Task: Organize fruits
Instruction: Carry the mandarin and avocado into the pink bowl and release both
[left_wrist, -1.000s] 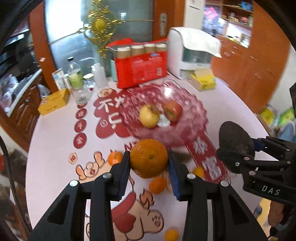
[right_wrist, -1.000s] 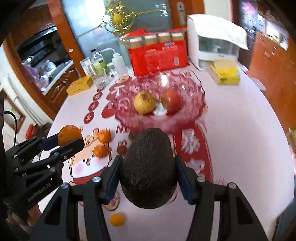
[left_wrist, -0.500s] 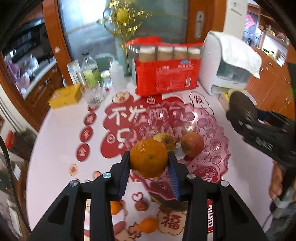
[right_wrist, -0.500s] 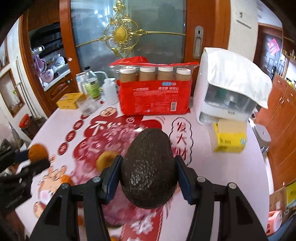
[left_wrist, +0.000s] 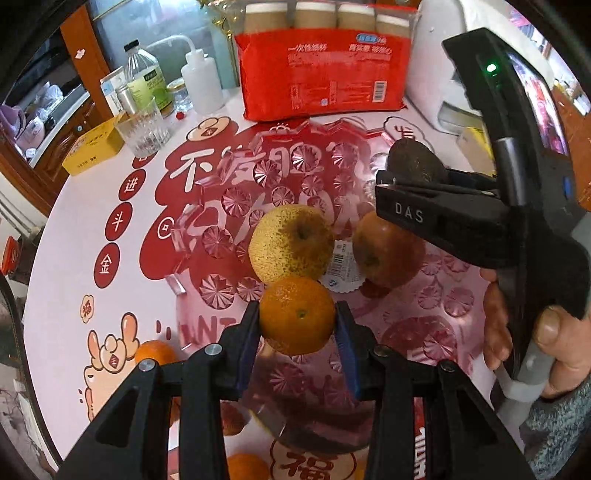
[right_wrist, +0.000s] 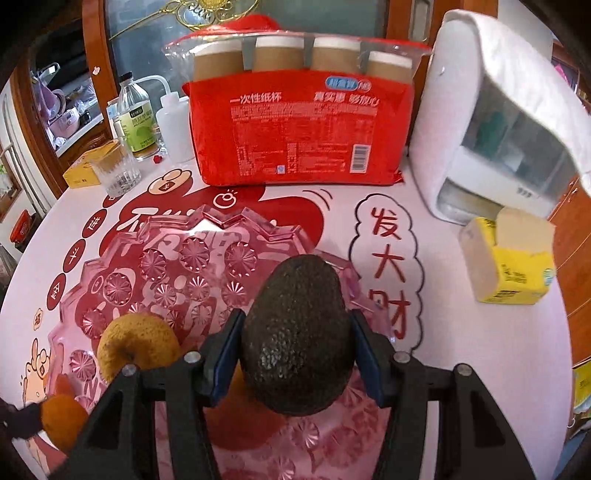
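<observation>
My left gripper (left_wrist: 297, 325) is shut on an orange (left_wrist: 297, 317), held over the near side of the pink glass fruit bowl (left_wrist: 280, 147). Inside the bowl lie a yellow pear (left_wrist: 290, 245) and a red apple (left_wrist: 388, 254). My right gripper (right_wrist: 297, 347) is shut on a dark avocado (right_wrist: 297, 332) above the bowl's (right_wrist: 177, 236) right part; the left wrist view shows that avocado (left_wrist: 415, 162) above the apple. The pear (right_wrist: 138, 341) and the held orange (right_wrist: 61, 421) show at lower left in the right wrist view.
A red pack of paper cups (right_wrist: 299, 125) stands behind the bowl, with a white appliance (right_wrist: 498, 122) and a yellow box (right_wrist: 513, 254) to its right. Bottles (left_wrist: 146, 83), a glass (left_wrist: 144, 129) and a yellow box (left_wrist: 94, 147) sit at far left. Small oranges (left_wrist: 155, 352) lie on the table near the bowl.
Both grippers have moved forward and down over the bowl, each keeping its fruit. The bowl, pear and apple now fill the views from close above.
</observation>
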